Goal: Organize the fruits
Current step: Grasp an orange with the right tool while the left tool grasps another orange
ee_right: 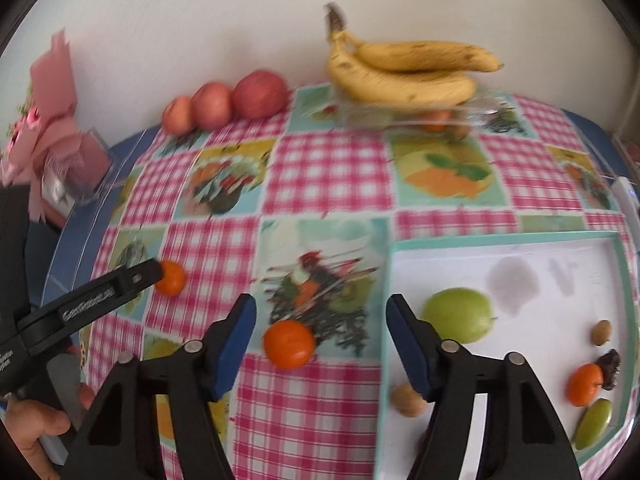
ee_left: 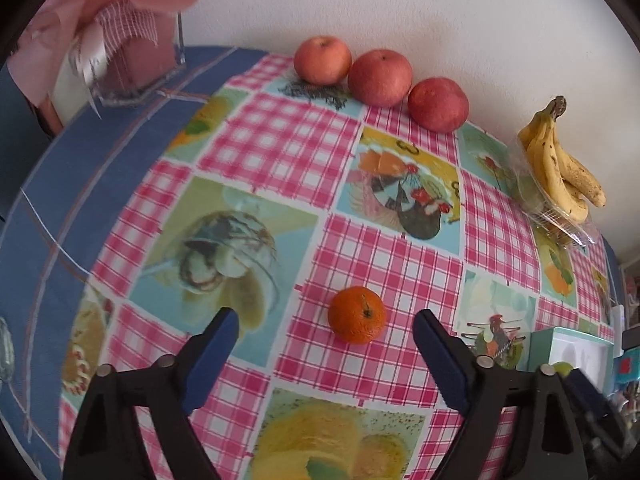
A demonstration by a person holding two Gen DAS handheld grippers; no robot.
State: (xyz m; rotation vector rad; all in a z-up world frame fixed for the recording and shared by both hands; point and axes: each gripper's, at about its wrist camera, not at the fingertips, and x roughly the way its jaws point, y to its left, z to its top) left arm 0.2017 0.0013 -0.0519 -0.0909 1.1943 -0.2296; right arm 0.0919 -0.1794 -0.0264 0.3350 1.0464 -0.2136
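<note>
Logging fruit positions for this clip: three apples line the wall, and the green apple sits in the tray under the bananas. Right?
Not quite. The three apples do line the wall, but the green apple sits in the white tray, away from the bananas, as the right wrist view shows.

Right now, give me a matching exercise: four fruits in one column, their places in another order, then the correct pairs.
Things:
1. green apple
2. bananas
3. three red apples
4. mandarin ahead of the left gripper

Places:
A. in a row along the wall
B. on the checked tablecloth, between the open jaws' line
C. inside the white tray
D. on top of a clear plastic container

Pairs: 1-C, 2-D, 3-A, 4-B
</note>
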